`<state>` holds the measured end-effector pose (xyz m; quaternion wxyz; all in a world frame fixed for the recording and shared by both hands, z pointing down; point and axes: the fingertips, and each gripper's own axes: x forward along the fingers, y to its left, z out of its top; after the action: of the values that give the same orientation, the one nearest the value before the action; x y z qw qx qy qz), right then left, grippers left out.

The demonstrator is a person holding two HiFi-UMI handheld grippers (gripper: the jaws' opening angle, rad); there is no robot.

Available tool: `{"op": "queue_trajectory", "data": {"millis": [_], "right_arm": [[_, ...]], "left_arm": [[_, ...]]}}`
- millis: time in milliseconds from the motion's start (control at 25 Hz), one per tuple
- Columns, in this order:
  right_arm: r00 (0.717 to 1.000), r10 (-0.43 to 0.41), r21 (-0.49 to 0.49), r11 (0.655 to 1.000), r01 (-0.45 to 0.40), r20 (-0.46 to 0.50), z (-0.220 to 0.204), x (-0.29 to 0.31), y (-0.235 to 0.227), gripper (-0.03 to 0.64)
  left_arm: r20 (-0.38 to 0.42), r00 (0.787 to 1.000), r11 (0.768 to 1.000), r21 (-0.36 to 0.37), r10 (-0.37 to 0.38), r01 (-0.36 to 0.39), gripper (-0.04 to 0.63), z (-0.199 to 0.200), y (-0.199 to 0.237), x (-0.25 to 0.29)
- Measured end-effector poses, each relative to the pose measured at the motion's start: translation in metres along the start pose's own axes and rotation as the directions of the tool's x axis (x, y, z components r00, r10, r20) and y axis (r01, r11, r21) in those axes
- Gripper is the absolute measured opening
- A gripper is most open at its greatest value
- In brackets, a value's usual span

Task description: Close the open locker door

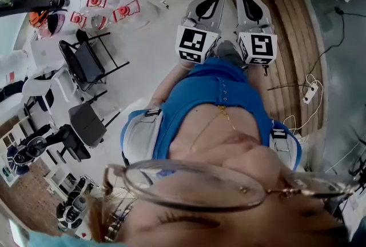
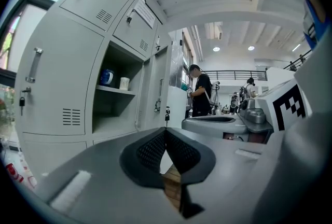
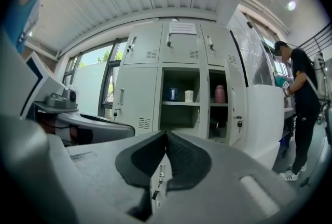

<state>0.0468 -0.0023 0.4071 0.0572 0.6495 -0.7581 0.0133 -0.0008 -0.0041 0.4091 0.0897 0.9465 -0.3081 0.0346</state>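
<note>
- Two tools side by side: the left hand-held gripper [image 2: 166,132] and the right hand-held gripper [image 3: 166,135], each with jaws pressed together and nothing between them.
- Ahead of the right one, well apart: a grey locker bank [image 3: 140,88].
- Straight ahead, an open compartment with a blue mug [image 3: 173,94] and a white cup [image 3: 189,96].
- Right of that: the open locker door [image 3: 236,94].
- Far right: a person [image 3: 301,98] in black.

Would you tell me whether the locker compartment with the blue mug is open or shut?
Open: the compartment shows its blue mug and shelf.
</note>
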Motion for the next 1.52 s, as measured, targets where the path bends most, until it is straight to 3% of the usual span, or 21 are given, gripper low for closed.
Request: {"op": "queue_trajectory", "data": {"millis": [280,1000,1160,1360,1520], "right_arm": [[0.999,0.026,0.008,1.000,-0.026,0.023,0.005,0.011,-0.018,0.002],[0.971,0.234,0.004,0.972,-0.235,0.051,0.029,0.064,-0.111,0.002],[0.940,0.328,0.027,0.943,-0.332,0.096,0.040,0.065,-0.126,0.002],[0.887,0.449,-0.022,0.893,-0.450,0.102,0.048,0.067,-0.133,0.003],[0.848,0.521,-0.046,0.853,-0.519,0.096,0.052,0.069,-0.131,0.045]], "left_arm": [[-0.003,1.000,0.999,-0.027,0.026,-0.026,-0.002,0.001,0.009,0.012],[0.012,0.983,0.983,-0.024,0.184,-0.184,-0.002,0.027,0.021,0.123],[0.016,0.970,0.970,-0.020,0.245,-0.244,-0.001,0.030,0.025,0.134],[0.011,0.951,0.951,-0.028,0.309,-0.309,-0.002,0.031,0.028,0.138],[0.011,0.935,0.935,-0.036,0.354,-0.354,-0.002,0.032,0.031,0.138]]}}
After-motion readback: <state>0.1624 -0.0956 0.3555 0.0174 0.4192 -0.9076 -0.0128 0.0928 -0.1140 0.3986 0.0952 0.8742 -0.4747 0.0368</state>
